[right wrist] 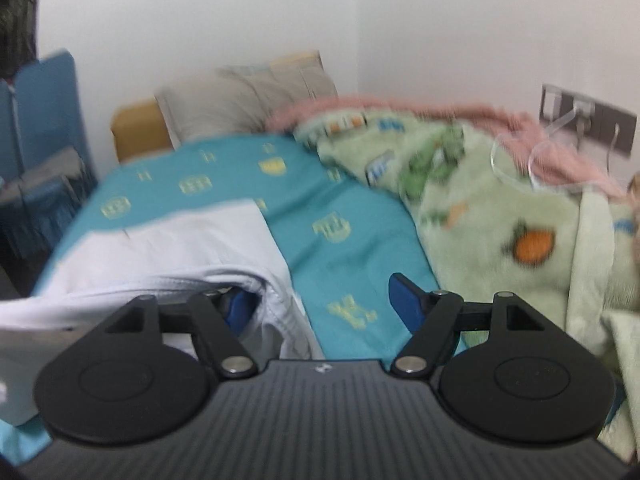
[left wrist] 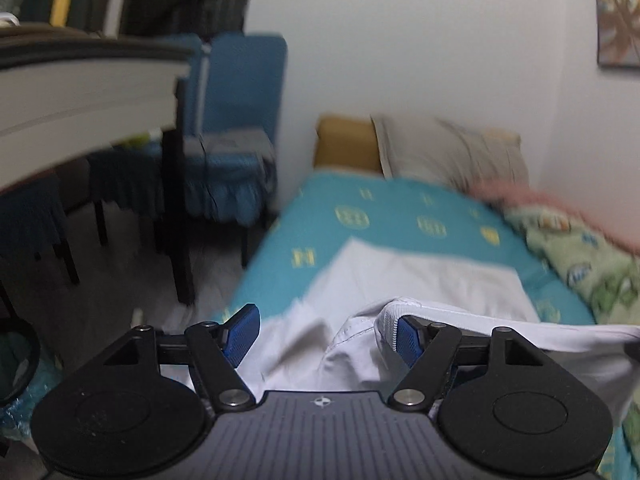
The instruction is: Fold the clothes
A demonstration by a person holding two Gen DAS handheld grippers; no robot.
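the white garment (left wrist: 420,280) lies spread on the teal bed sheet (right wrist: 352,216), its near hem bunched up at 6 o'clock. both the left gripper (left wrist: 326,330) and right gripper (right wrist: 320,304) stand wide open, each with one finger tucked under the hem, clamping nothing. thin, limp, light cloth; best pinched at the stitched hem corners.

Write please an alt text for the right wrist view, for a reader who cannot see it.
The right gripper, jaws wide open, reaches over the near edge of a white garment lying on a teal bedsheet; its left blue finger is tucked under a raised fold of the cloth. A green patterned blanket lies to the right, a grey pillow behind.
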